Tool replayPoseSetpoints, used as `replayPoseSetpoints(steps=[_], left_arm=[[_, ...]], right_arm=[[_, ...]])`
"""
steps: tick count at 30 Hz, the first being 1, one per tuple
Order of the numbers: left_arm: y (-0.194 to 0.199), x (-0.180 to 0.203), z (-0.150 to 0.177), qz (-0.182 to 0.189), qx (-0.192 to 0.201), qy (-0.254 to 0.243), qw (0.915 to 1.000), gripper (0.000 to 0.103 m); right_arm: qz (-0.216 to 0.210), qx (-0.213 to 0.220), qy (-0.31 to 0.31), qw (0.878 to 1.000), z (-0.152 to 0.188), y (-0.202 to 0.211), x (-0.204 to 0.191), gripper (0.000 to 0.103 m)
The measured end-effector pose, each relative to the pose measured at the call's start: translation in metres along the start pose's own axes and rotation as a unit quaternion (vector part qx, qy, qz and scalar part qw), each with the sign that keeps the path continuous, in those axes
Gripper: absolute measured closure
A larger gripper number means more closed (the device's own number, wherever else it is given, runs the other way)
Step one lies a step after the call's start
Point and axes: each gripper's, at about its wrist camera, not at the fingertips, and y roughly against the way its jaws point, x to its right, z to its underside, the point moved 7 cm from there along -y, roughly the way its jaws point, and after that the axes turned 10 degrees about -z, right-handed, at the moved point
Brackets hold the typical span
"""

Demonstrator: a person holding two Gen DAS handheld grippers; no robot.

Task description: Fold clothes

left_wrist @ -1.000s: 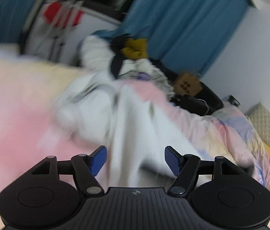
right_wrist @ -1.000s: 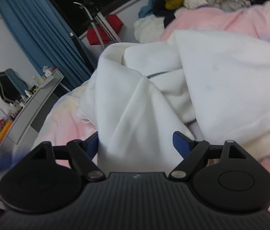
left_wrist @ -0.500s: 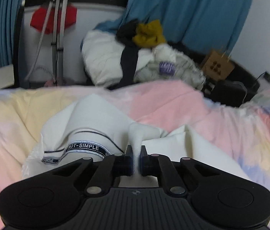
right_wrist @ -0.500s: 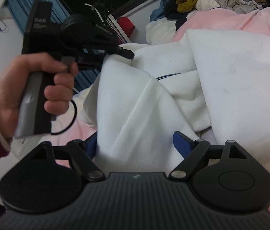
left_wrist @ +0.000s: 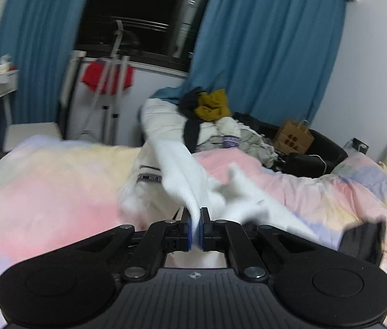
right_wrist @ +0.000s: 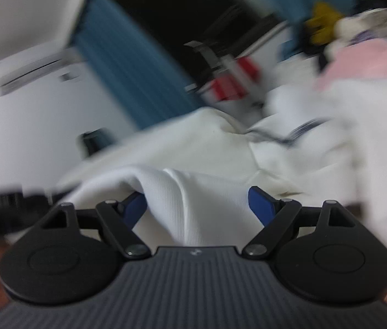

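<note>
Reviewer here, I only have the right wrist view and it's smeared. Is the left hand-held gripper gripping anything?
Observer: Yes, the left hand-held gripper is shut on a fold of the white garment.
Reviewer: Is that fold off the bed?
Observer: It rises taut from the pastel duvet.
Reviewer: Any marking on the garment?
Observer: A dark printed band shows, too blurred to read. Your right hand-held gripper is open around cloth.

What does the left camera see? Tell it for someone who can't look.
The left gripper is shut on a white top, lifting it off a pastel quilt. Behind are a clothes pile, blue curtains and a dark window.
</note>
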Motion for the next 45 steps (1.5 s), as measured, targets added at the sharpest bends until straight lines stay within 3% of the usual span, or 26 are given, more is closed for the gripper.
replayPoseSetpoints(steps=[3, 4, 6, 11, 14, 18, 20, 21, 23, 26, 29, 32, 37, 39, 41, 43, 45], left_arm=[[0.039, -0.029, 0.044, -0.014, -0.022, 0.048, 0.9985, 0.098], [0.044, -0.038, 0.061, -0.018, -0.038, 0.065, 0.997, 0.098], [0.053, -0.056, 0.096, -0.024, -0.073, 0.095, 0.9925, 0.098], [0.05, -0.08, 0.159, -0.012, -0.142, 0.135, 0.9805, 0.097], [0.048, -0.085, 0.16, 0.021, -0.138, 0.155, 0.9781, 0.096], [0.055, -0.09, 0.151, 0.078, -0.137, 0.164, 0.9738, 0.083], [0.061, -0.096, 0.145, 0.1, -0.144, 0.171, 0.9695, 0.075], [0.06, -0.098, 0.139, 0.104, -0.146, 0.172, 0.9687, 0.068], [0.053, -0.103, 0.121, 0.112, -0.148, 0.173, 0.9672, 0.058], [0.031, -0.115, 0.088, 0.122, -0.149, 0.186, 0.9635, 0.044], [-0.006, -0.124, 0.036, 0.115, -0.122, 0.166, 0.9718, 0.038], [-0.051, -0.129, -0.015, 0.109, -0.112, 0.149, 0.9764, 0.034], [-0.152, -0.133, -0.09, 0.062, -0.11, 0.139, 0.9822, 0.025], [-0.192, -0.125, -0.107, 0.047, -0.134, 0.128, 0.9816, 0.025], [-0.244, -0.107, -0.124, 0.045, -0.175, 0.134, 0.9743, 0.027], [-0.277, -0.101, -0.125, 0.04, -0.195, 0.144, 0.9694, 0.028], [-0.305, -0.093, -0.118, 0.014, -0.21, 0.116, 0.9706, 0.031]], right_arm=[[-0.049, -0.089, 0.019, 0.995, 0.022, -0.017, -0.028, 0.02], [-0.065, -0.138, 0.03, 0.988, 0.033, -0.024, -0.037, 0.02], [-0.058, -0.229, 0.083, 0.968, 0.061, -0.034, -0.05, 0.019], [-0.028, -0.338, 0.165, 0.926, 0.1, -0.037, -0.06, 0.02], [-0.06, -0.314, 0.158, 0.934, 0.081, -0.022, -0.066, 0.02], [-0.11, -0.273, 0.141, 0.945, 0.051, 0.001, -0.074, 0.02], [-0.121, -0.231, 0.125, 0.957, 0.033, 0.0, -0.071, 0.02], [-0.113, -0.213, 0.117, 0.963, 0.027, -0.008, -0.067, 0.02], [-0.05, -0.205, 0.095, 0.973, 0.03, -0.029, -0.048, 0.02], [0.047, -0.214, 0.053, 0.974, 0.047, -0.052, -0.014, 0.021], [0.064, -0.235, 0.019, 0.97, 0.071, -0.069, 0.005, 0.02], [0.065, -0.26, 0.029, 0.963, 0.086, -0.078, 0.004, 0.02], [0.059, -0.266, 0.03, 0.962, 0.09, -0.08, 0.004, 0.019], [0.055, -0.268, 0.027, 0.962, 0.09, -0.082, 0.005, 0.019], [0.051, -0.269, 0.024, 0.961, 0.09, -0.084, 0.007, 0.019], [0.047, -0.27, 0.027, 0.961, 0.089, -0.084, 0.006, 0.019], [0.042, -0.269, 0.027, 0.962, 0.09, -0.085, 0.008, 0.019]])
